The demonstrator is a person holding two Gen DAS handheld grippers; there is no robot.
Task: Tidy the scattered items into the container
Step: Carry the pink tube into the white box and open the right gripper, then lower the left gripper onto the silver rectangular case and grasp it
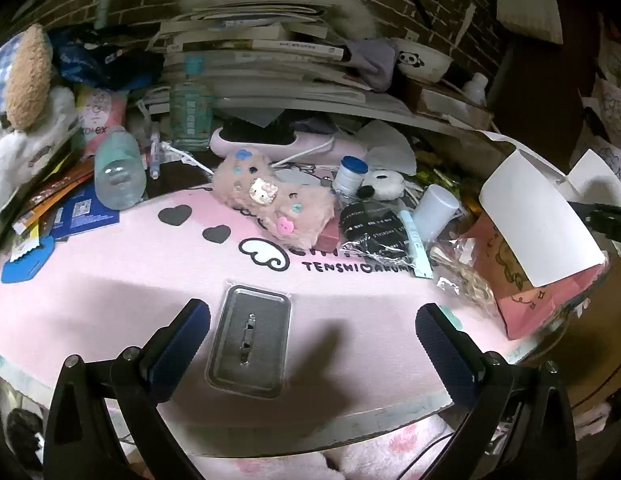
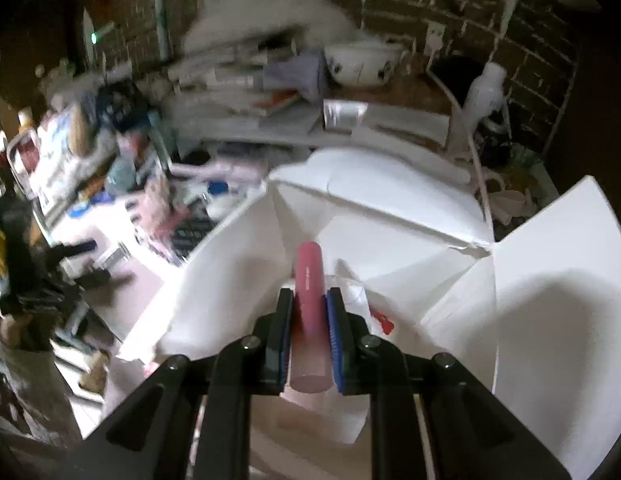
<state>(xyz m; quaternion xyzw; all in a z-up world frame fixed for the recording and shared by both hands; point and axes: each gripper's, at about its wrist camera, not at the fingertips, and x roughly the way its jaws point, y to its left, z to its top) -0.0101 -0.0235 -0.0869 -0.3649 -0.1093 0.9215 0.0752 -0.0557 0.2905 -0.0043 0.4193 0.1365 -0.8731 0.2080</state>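
Right gripper [image 2: 308, 300] clamps a pink tube [image 2: 309, 280] over the box [image 2: 550, 280], blurred clutter behind; left gripper [image 1: 310, 328] gapes.

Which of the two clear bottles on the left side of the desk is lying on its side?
The bottle nearer the camera, with its base facing us, lies on its side. The teal-patterned bottle behind it stands upright.

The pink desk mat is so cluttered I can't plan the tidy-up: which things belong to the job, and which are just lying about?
Job:
pink tube, clamped in the right gripper over the open white box
blister pack, between the open left gripper fingers
fluffy pink pouch

Lying about:
stacked books
panda bowl
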